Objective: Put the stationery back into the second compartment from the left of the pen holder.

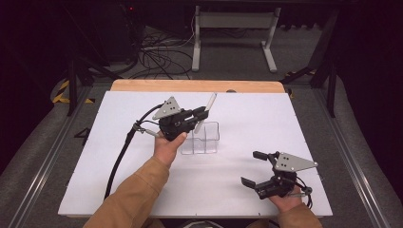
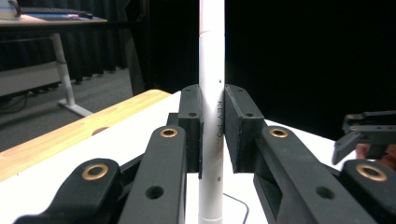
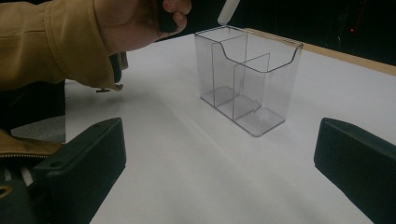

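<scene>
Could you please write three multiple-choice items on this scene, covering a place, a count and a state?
1. Where is the white marker?
A. lying on the table
B. clamped in the left gripper above the clear organizer
C. standing in the organizer

2. How many compartments does the organizer show?
A. one
B. three
C. six

3. How do the right gripper's jaws stand?
A. wide apart, holding nothing
B. shut on the marker
C. shut on the organizer

Answers: 1 B, the jaws press on both of its sides; 2 B, its dividers form three; 3 A, bare table lies between them.
</scene>
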`<state>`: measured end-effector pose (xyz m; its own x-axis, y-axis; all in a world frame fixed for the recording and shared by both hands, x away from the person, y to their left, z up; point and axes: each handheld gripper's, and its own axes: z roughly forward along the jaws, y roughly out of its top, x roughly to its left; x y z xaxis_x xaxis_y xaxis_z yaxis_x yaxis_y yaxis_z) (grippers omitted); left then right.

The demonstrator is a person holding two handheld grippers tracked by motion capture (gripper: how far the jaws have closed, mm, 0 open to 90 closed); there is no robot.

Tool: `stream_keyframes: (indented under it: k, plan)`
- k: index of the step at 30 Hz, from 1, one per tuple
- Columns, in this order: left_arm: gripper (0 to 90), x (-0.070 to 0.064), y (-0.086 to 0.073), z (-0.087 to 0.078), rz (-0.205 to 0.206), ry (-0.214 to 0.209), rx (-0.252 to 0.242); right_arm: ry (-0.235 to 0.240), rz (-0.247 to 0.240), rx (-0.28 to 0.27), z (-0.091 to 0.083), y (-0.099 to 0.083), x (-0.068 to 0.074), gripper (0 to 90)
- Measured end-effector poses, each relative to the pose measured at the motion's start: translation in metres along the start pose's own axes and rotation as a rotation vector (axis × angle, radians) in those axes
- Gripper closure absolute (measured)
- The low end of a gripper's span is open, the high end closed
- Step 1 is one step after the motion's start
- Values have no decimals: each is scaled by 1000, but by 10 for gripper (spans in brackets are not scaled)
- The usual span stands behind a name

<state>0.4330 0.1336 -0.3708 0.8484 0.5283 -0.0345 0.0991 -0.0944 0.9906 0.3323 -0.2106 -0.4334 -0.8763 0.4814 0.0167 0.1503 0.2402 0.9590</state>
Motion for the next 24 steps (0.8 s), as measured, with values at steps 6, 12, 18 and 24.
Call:
stream_keyframes:
  k: [6, 12, 18, 24]
  plan:
    - [787, 2, -5, 4, 5, 14, -10, 4, -2, 0, 0, 0, 0, 28]
    - [786, 5, -13, 4, -12, 13, -20, 7, -3, -1, 0, 0, 0, 28]
    - [786, 6, -20, 2, -25, 20, -23, 10, -4, 0, 0, 0, 1, 28]
    - [785, 7, -27, 3, -30, 20, -17, 13, -6, 0, 1, 0, 1, 28]
